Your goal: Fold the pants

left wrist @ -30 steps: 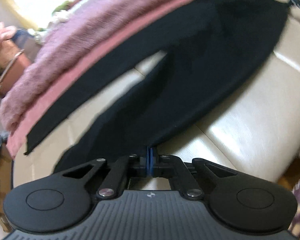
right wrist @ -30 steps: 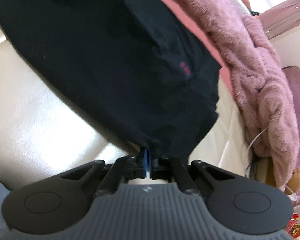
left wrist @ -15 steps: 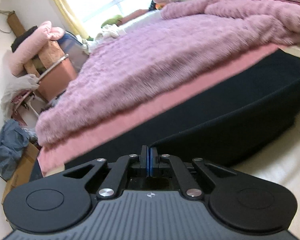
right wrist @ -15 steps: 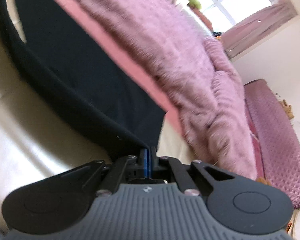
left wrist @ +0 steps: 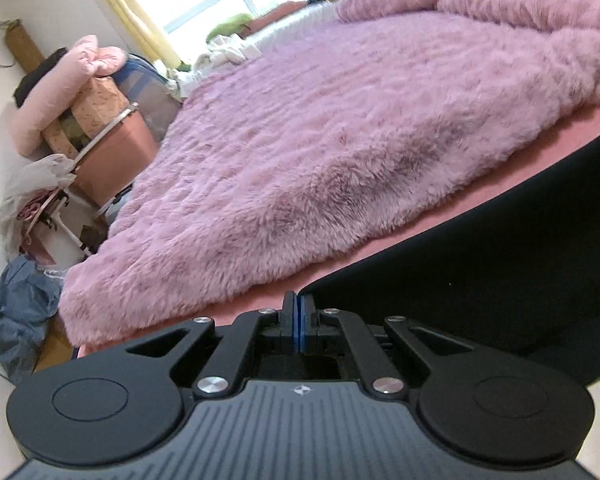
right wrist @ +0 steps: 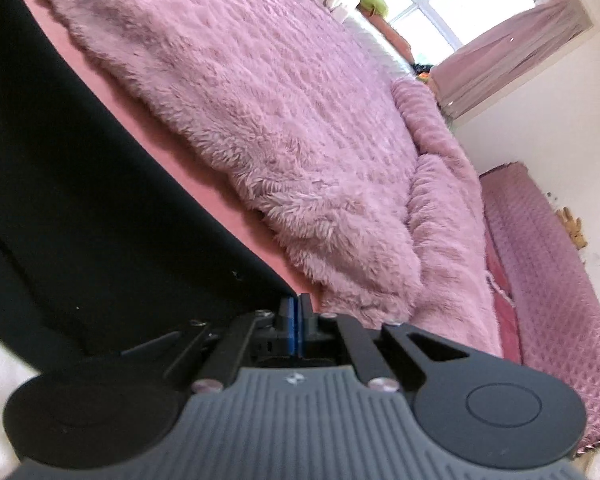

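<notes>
Both grippers have swung the black pants [left wrist: 500, 264] up off the cream seat toward the pink blanket [left wrist: 340, 140] — left gripper [left wrist: 299, 322] and right gripper [right wrist: 295, 326] each clamped shut on a corner, the cloth stretched between them, long edge along the bed's near side

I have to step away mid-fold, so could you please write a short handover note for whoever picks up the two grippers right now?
Left gripper: shut, pinching an edge of the black pants.
Right gripper: shut, pinching another edge of the same pants.
Where things are: the pants hang stretched between both grippers, lifted over the near edge of the bed, in front of the fluffy pink blanket.
Done: both corners are gripped and raised.
Left: carry the held edge over, lay it down to finish this fold, release, then smooth. How many folds are already in cannot be told from here.
</notes>
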{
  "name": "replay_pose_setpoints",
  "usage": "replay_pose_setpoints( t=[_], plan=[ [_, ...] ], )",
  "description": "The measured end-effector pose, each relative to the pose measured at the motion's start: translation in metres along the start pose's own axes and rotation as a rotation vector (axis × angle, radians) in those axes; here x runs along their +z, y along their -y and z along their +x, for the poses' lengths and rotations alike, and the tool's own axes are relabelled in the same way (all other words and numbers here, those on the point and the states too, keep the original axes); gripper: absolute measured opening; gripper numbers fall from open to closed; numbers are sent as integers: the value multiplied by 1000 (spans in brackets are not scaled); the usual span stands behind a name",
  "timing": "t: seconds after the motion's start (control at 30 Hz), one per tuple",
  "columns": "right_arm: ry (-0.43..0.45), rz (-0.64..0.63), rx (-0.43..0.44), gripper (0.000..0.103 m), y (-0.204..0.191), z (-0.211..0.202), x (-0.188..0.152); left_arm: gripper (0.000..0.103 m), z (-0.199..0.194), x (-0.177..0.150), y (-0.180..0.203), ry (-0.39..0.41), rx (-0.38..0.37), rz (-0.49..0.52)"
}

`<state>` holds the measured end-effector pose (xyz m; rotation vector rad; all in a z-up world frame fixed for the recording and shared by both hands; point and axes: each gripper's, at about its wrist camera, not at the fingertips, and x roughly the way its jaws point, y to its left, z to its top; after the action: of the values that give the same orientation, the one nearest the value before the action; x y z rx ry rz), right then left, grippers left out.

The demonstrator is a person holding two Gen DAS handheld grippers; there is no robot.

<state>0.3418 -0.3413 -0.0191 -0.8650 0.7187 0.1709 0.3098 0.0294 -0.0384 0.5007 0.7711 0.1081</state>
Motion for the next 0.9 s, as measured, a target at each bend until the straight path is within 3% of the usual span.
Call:
replay_pose_setpoints(
  t=[0.33,0.73,0.83,0.87,0.9],
  plan=[
    [-63,34,98,0,-20,101,1,0,85,2,24,-106,-11,90],
    [-45,92,126,1,-39,146,-10,1,128,-15,41,-152,-33,114],
    [-30,142,111,35,-37,145,-15,14,128,-17,41,-128,-28,109],
    [-21,179,104,51,-33,144,-16,21,126,-17,40,-122,-27,97],
    [-16,218,105,57,-28,141,-17,24,125,-17,38,-123,-27,85]
  ],
)
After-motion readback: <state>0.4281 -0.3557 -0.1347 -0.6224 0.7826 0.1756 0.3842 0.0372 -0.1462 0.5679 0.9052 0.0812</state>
